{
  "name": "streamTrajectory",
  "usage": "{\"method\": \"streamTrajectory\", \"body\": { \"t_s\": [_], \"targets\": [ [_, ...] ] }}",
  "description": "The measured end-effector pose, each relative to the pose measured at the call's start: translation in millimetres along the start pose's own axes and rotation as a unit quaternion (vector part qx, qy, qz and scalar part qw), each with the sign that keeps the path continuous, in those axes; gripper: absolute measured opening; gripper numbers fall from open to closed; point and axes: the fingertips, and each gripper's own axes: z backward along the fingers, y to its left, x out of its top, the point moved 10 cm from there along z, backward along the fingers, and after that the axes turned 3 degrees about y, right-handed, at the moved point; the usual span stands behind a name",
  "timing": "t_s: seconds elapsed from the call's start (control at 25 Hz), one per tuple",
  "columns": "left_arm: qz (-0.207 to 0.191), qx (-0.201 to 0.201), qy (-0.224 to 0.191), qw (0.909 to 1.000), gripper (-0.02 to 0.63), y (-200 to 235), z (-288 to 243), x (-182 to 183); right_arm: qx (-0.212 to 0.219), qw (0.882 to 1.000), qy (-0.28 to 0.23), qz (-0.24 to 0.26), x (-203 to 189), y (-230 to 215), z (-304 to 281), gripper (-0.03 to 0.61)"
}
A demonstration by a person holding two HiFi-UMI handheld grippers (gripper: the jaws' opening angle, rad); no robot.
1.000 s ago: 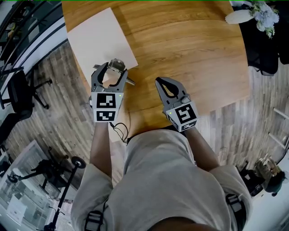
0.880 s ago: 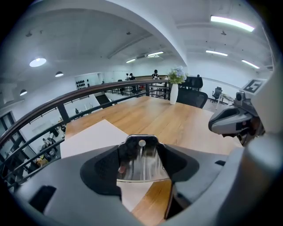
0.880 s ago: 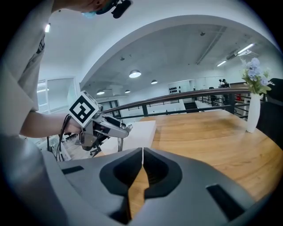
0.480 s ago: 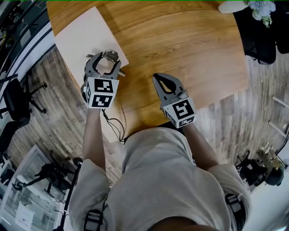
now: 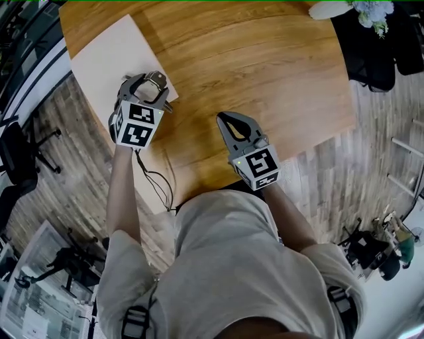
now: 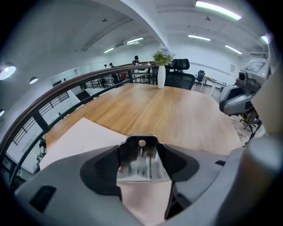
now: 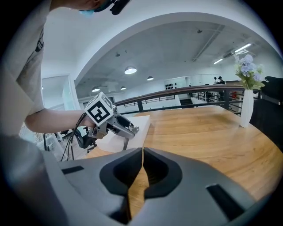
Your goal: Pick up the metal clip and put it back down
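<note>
Left tool [image 5: 147,91] is clamped across the metal clip [image 6: 141,165], held at the white board's [image 5: 106,53] near corner on the worktop [image 5: 265,79] (a light, stiff, slick piece, judged best gripped by its flat sides).

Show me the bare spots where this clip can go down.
The white board is bare beyond the left gripper holding the metal clip. The wooden table is bare from the board's right edge to the vase, ahead of the right gripper. Only the near edge, by the grippers, is crowded.
</note>
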Motion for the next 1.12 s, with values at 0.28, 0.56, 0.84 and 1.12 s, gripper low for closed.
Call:
{"method": "streamTrajectory", "body": {
  "t_s": [0.28, 0.56, 0.84, 1.12],
  "targets": [
    [-0.006, -0.008, 0.000, 0.9999, 0.304, -4, -8, 2, 0.011, 1.000, 0.006, 0.011, 1, 7, 11, 0.028],
    [-0.018, 0.017, 0.002, 0.9997, 0.305, -5, -15, 4, 0.031, 0.999, 0.003, 0.026, 12, 8, 20, 0.028],
    [0.019, 0.051, -0.017, 0.9984, 0.305, -17, 18, 15, 0.042, 0.998, -0.026, 0.025, 28, 0, 41, 0.028],
    [0.198, 0.062, -0.175, 0.9623, 0.264, -81, 80, 34, 0.066, 0.995, -0.054, 0.059, 54, -10, 49, 0.028]
  ]
}}
